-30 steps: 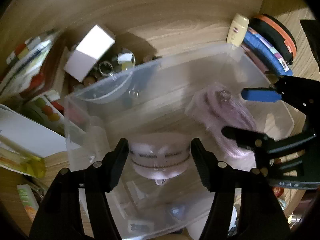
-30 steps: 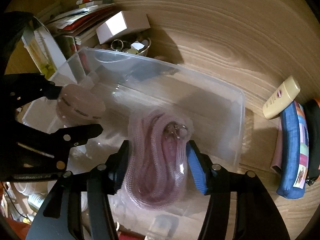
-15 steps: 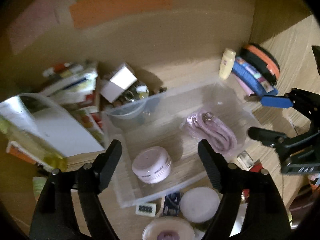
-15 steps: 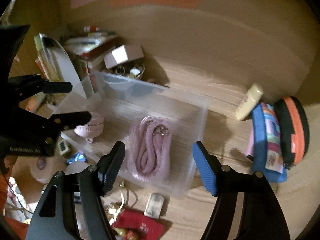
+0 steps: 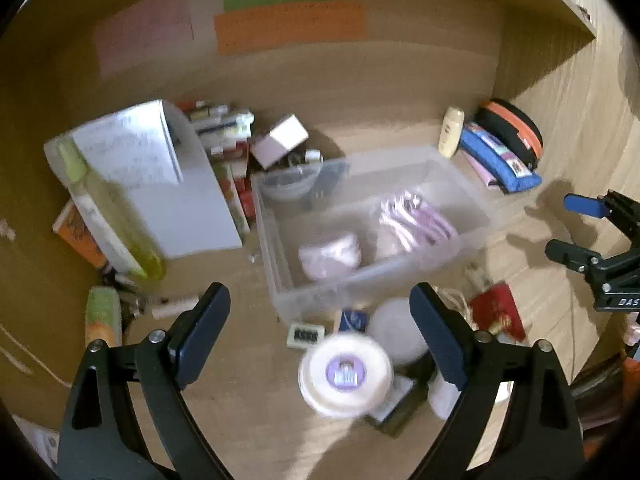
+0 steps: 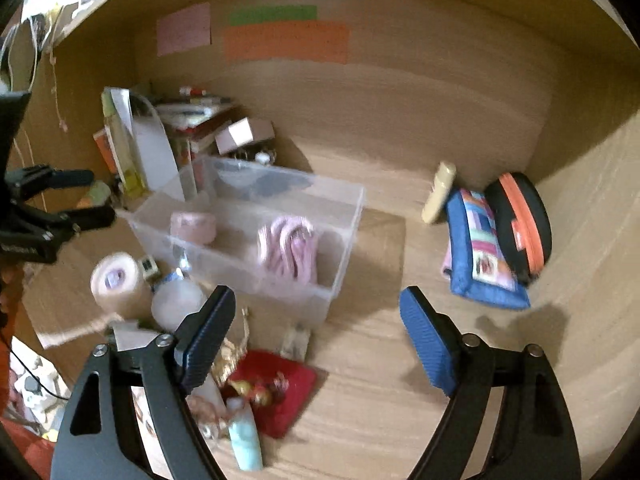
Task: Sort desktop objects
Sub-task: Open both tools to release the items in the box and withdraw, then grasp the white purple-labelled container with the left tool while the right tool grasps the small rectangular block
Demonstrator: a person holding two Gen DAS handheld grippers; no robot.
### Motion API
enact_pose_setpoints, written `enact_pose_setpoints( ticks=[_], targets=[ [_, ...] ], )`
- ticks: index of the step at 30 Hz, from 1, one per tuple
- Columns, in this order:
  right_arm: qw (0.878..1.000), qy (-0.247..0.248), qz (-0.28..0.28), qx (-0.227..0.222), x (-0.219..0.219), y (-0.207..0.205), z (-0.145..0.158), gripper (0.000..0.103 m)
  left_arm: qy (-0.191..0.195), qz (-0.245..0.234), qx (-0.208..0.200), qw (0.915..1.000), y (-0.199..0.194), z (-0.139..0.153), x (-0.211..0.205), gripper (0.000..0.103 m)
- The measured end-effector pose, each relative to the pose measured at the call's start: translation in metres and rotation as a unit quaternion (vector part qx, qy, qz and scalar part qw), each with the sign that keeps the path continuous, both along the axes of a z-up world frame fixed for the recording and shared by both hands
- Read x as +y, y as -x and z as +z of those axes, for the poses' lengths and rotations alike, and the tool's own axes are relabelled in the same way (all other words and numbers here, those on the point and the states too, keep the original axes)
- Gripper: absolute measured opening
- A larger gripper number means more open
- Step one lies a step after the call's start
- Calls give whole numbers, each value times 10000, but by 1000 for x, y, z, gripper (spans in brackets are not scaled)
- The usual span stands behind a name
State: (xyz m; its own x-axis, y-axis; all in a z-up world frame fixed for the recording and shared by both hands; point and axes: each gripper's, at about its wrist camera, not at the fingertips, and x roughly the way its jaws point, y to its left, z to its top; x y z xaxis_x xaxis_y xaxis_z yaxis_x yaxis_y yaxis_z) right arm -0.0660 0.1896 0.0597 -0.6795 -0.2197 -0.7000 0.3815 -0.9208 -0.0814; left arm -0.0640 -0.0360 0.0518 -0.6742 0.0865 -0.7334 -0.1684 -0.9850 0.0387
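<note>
Clear plastic bin (image 6: 344, 216) mid-desktop, holding pink jar (image 6: 193, 227) and pink coiled cord (image 6: 289, 250), left gripper (image 5: 320, 328) and right gripper (image 6: 318, 336) both spread wide, empty

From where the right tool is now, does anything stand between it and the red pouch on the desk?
Nothing visible blocks it. The red pouch lies on the desk just ahead of the open right tool, toward its left finger. Small gold trinkets lie on the pouch's left edge, and a pale blue bottle lies close in front of it.

Clear bin (image 5: 472, 216) holds a pink jar (image 5: 329, 256) beside coiled pink cord (image 5: 416, 224).
</note>
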Motion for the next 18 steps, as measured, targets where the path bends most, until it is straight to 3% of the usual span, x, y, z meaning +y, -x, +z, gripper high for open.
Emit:
enact_pose_setpoints(
  ticks=[10,18],
  targets=[
    [9965,127,-111,-824,7,16,-62,82,-238,24,-463,9986,-14,-42,2,92],
    [9954,7,-121,-953,-3,25,-79,82,-329,-88,-725,9968,-15,-69,5,92]
  ],
)
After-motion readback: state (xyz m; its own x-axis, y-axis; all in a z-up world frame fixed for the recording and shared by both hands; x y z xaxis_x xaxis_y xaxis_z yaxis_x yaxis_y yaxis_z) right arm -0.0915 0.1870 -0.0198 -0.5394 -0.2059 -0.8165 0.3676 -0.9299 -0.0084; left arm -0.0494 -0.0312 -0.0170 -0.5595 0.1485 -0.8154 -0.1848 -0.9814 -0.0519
